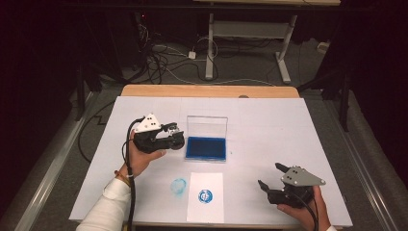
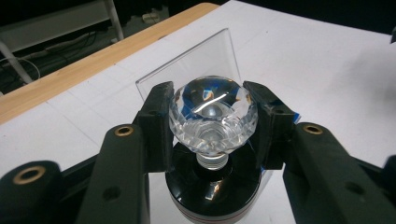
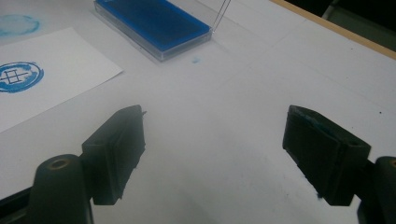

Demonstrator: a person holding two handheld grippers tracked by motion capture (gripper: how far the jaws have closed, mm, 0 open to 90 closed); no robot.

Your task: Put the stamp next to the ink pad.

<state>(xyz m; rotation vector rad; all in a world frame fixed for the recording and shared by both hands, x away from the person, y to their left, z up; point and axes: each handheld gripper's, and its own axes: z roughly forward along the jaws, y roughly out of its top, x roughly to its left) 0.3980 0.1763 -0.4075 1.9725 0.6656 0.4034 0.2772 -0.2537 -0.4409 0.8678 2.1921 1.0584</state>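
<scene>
My left gripper (image 1: 175, 135) (image 2: 213, 126) is shut on a stamp: its pads squeeze the faceted clear crystal knob (image 2: 213, 114), and the round black base (image 2: 215, 189) hangs below. It hovers just left of the blue ink pad (image 1: 206, 147) (image 3: 152, 21), whose clear lid (image 1: 207, 126) (image 2: 196, 56) stands upright behind it. A white paper (image 1: 206, 197) (image 3: 46, 79) near the front edge carries a round blue print (image 1: 206, 196) (image 3: 18, 76). My right gripper (image 1: 269, 175) (image 3: 212, 154) rests at the front right with its jaws wide apart and only bare table between them.
A round blue smudge (image 1: 179, 186) (image 3: 16, 23) marks the white table cover left of the paper. A small blue speck (image 3: 196, 59) lies by the ink pad. The wooden table edge (image 1: 207, 90) runs along the far side, with cables and desk legs on the floor beyond.
</scene>
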